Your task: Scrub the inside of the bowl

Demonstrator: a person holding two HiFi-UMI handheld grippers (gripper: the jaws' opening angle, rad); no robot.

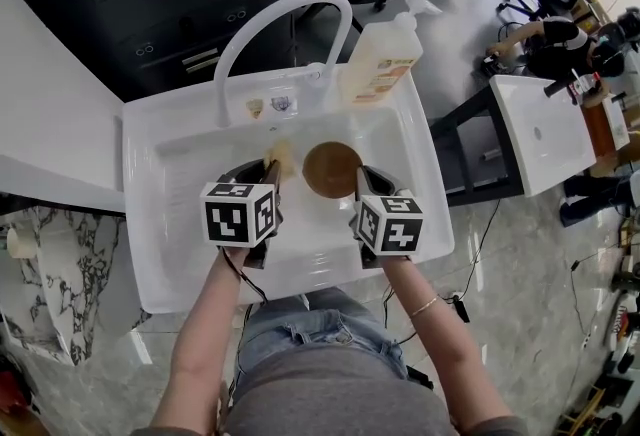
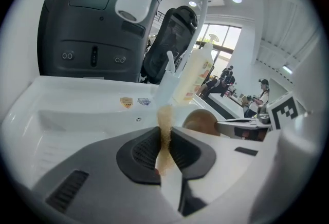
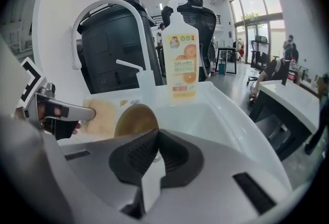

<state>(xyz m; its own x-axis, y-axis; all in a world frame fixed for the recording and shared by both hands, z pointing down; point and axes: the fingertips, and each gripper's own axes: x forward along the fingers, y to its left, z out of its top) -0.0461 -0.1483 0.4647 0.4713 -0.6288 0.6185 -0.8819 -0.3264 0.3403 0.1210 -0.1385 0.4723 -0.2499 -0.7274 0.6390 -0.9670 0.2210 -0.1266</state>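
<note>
A brown bowl [image 1: 332,169] is held tilted over the white sink [image 1: 180,254]; in the right gripper view it [image 3: 134,120] stands on edge just beyond the jaws. My right gripper [image 1: 362,180] [image 3: 156,153] is shut on its near rim. My left gripper [image 1: 272,168] [image 2: 164,138] is shut on a tan sponge [image 2: 165,124], which in the head view [image 1: 281,157] sits just left of the bowl. In the right gripper view the sponge [image 3: 104,115] is beside the bowl's left edge. The left gripper view has the bowl [image 2: 201,121] to the right of the sponge.
A white arched faucet [image 1: 285,19] rises from the sink's back rim. A pump bottle of orange dish soap [image 1: 380,59] stands on the back right corner. Dark cabinets lie behind the sink, and a second white table [image 1: 540,129] stands at the right.
</note>
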